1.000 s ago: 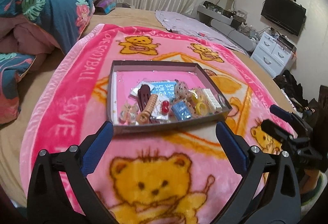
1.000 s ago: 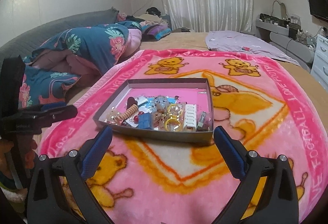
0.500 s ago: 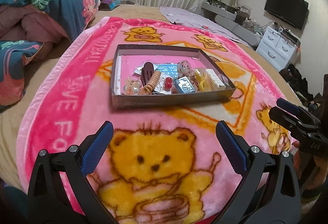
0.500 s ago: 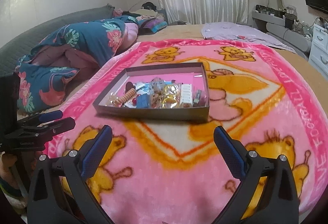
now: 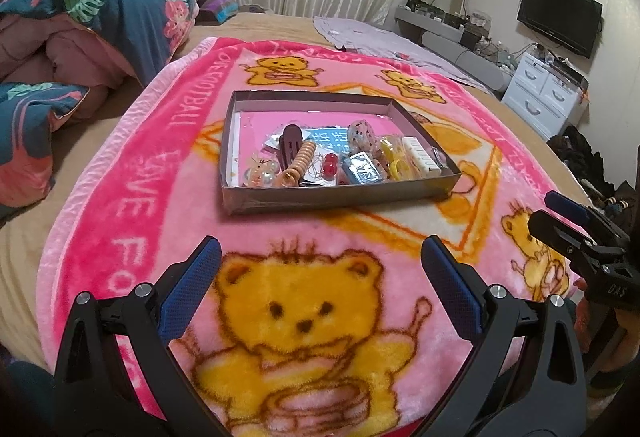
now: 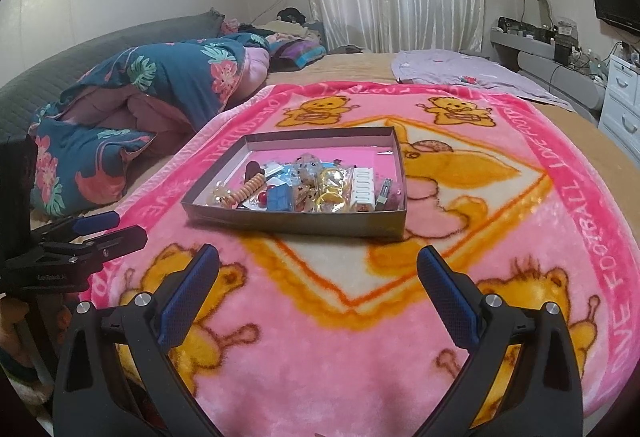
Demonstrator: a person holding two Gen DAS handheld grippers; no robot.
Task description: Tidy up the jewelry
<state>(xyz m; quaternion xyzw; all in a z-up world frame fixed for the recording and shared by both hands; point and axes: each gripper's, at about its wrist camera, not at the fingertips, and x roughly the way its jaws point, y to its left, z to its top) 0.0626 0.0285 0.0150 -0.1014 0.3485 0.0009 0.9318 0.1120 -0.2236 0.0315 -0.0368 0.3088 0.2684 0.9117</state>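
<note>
A shallow grey box [image 5: 344,199] [image 6: 296,223] with a pink floor sits on a pink teddy-bear blanket [image 5: 168,173] [image 6: 500,237]. Inside lie several small pieces: a brown hair clip [image 5: 289,144], a beige spiral hair tie [image 5: 302,159] [image 6: 247,187], red beads [image 5: 330,164], a blue packet [image 5: 364,169] [image 6: 279,199], yellow rings [image 5: 394,157] [image 6: 332,183] and a white comb clip [image 5: 421,156] [image 6: 363,189]. My left gripper [image 5: 320,279] stands open near the blanket's front edge, well short of the box. My right gripper [image 6: 318,277] is open too, empty, in front of the box.
A folded floral quilt [image 5: 100,21] [image 6: 152,89] lies left of the blanket. A lilac cloth [image 6: 460,73] covers the bed's far right. White drawers [image 5: 548,93] and a television [image 5: 560,21] stand by the right wall. Each gripper shows at the edge of the other's view.
Both grippers have drawn back from the box toward the blanket's near edge and risen a little. Both stay open. Nothing in the box has moved.
</note>
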